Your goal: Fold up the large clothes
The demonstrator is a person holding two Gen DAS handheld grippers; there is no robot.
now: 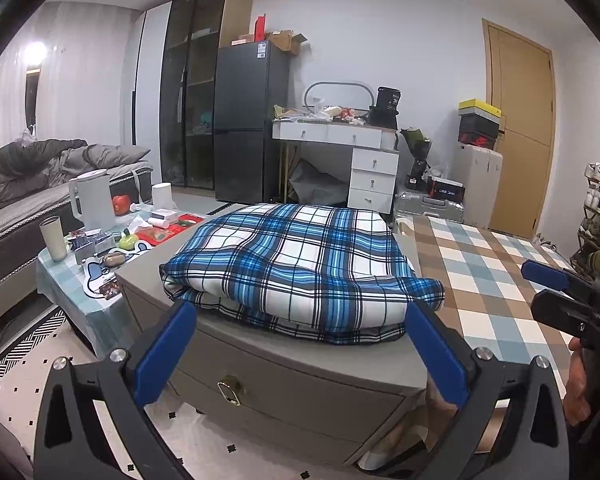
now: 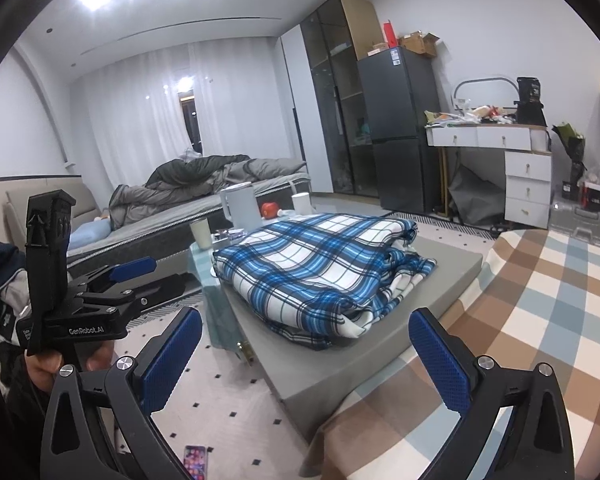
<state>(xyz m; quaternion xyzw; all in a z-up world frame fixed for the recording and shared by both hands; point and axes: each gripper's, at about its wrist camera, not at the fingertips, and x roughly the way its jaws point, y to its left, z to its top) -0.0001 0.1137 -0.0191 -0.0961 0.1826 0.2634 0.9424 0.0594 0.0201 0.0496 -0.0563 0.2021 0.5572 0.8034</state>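
The blue plaid cloth (image 1: 300, 264) lies folded in a thick rectangular bundle on the grey cabinet (image 1: 300, 364), its long axis running across the left wrist view. The left gripper (image 1: 300, 316) faces the bundle's near edge squarely, jaws spread wide and empty — the closer of the two. The right gripper (image 2: 304, 328), also wide open and holding nothing, hangs off the bundle's right corner, beside the brown checked tablecloth (image 2: 540, 320).

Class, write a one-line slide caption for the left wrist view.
Open left gripper faces a folded blue plaid cloth lying on a grey cabinet.
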